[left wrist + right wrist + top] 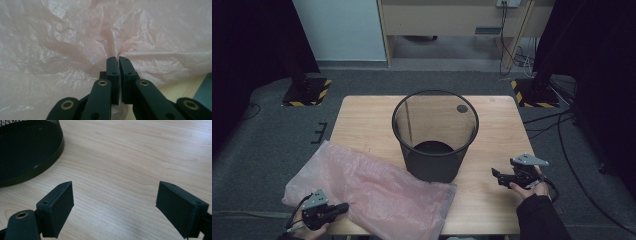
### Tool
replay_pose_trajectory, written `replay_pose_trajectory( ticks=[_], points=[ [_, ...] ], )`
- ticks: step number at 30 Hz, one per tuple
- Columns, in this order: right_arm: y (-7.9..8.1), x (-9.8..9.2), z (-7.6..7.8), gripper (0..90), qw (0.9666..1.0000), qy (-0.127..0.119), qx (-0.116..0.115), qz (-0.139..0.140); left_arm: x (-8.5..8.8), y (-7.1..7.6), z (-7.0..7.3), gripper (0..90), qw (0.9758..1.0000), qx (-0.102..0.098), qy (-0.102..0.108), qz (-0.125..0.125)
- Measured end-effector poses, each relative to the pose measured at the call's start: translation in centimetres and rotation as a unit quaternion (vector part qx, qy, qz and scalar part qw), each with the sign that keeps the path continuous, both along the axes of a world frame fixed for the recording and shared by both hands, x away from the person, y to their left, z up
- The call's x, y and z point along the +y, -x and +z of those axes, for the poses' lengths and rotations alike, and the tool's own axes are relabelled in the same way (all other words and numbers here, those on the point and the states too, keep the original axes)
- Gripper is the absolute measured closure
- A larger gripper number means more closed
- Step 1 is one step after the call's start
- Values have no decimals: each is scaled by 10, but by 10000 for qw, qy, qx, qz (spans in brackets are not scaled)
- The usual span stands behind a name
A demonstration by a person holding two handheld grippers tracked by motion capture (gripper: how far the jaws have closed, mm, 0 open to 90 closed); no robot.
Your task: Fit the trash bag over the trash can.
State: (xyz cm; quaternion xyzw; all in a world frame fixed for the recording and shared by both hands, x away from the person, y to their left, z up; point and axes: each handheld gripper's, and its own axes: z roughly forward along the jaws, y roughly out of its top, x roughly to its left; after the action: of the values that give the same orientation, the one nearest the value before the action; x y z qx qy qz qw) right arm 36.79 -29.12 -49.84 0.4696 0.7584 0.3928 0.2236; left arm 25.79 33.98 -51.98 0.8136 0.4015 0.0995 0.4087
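A large pink plastic bag [372, 187] lies crumpled over the front left of the wooden table [492, 200]. My left gripper [343, 206] sits at the bag's near left edge; in the left gripper view its jaws are pinched together on a fold of the pink bag [75, 45], the film gathering into creases at the left gripper [118, 58]. A black mesh wastebasket [435, 135] stands upright at the table's middle. My right gripper [496, 175] rests low at the front right, and the right gripper [113, 195] stands open over bare wood beside the wastebasket [27, 147].
Grey carpet surrounds the table. Two black stands with yellow-striped bases [307, 90] [534, 92] flank the far corners, with cables [557, 125] trailing on the floor at the right. A wooden cabinet [462, 20] stands at the back.
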Motion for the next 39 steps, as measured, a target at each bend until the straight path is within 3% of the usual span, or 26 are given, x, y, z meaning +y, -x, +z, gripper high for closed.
replay_pose_trajectory(
  ticks=[3,6,10,11,15,17,20,24,27,30,36,39],
  points=[
    [0,1,0,144,10000,-17,32,-5,2,-2,18,878,9991,-360,209,100],
    [0,1,0,145,10000,-7,2,-1,2,-6,41,883,9960,-765,399,210],
    [1,0,2,149,10000,-53,-13,-20,-7,-15,71,885,9897,-1215,700,275],
    [0,0,2,149,10000,-60,-23,-42,-12,-19,80,885,9873,-1297,866,301],
    [0,-2,2,151,10000,-39,-51,-58,-22,-27,97,885,9818,-1493,1105,392],
    [1,-2,3,152,10000,-60,-55,-50,-28,-32,103,885,9777,-1579,1295,494],
    [1,-2,4,155,9999,-91,-71,-81,-34,-38,110,885,9738,-1686,1403,609],
    [0,-2,4,160,9999,-93,-104,-82,-40,-46,124,886,9667,-1870,1591,715],
    [0,-2,5,162,9999,-78,-97,-91,-43,-52,139,886,9592,-2167,1687,674],
    [0,-2,5,165,9998,-110,-138,-100,-48,-57,157,885,9533,-2415,1699,641],
    [0,-2,8,174,9996,-150,-196,-122,-63,-65,183,885,9386,-2786,1933,643],
    [0,-2,8,175,9994,-217,-239,-158,-71,-70,194,885,9328,-2892,2061,616]
  ],
)
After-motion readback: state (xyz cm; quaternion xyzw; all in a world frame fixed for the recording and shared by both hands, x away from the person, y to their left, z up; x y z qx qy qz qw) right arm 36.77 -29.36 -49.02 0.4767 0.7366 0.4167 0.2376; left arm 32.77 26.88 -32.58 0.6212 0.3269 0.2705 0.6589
